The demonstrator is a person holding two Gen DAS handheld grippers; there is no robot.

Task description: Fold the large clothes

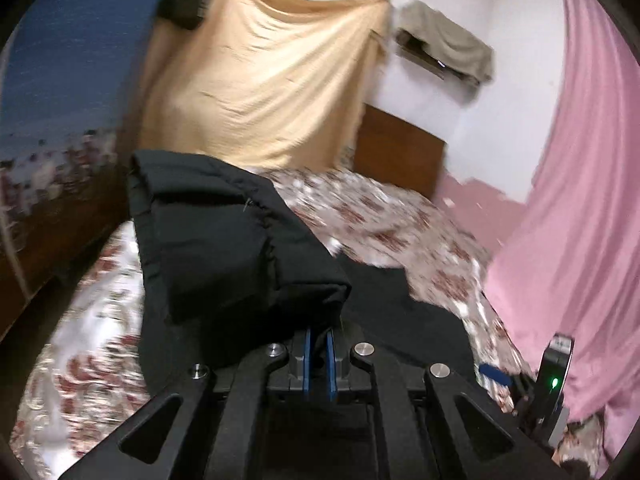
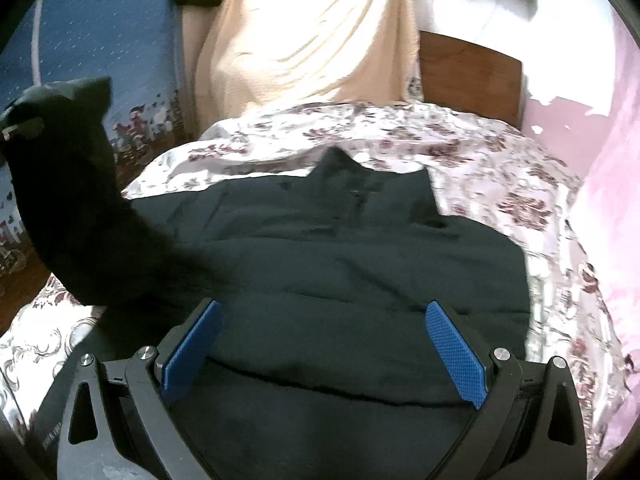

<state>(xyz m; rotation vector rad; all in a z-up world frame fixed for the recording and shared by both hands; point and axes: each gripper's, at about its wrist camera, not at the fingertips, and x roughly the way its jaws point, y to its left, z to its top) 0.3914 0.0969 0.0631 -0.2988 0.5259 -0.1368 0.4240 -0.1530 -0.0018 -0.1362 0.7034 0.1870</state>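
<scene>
Left hand-held gripper (image 1: 319, 344) pinches black jacket (image 2: 320, 248), collar toward headboard (image 2: 472, 76).

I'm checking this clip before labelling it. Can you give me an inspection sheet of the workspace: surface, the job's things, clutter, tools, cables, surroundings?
Surface: bed with a floral bedspread, rumpled.
Job's things: black garment spread on the bed; one part of it is lifted off the bed at the left.
Clutter: nothing seen on the bed besides the garment.
Tools: left tool shut on the lifted black fabric; right tool open above the garment, nothing between its pads.
Cables: nothing seen.
Surroundings: beige cloth hung behind the bed, wooden headboard, pink curtain on the right, blue patterned panel on the left.
</scene>
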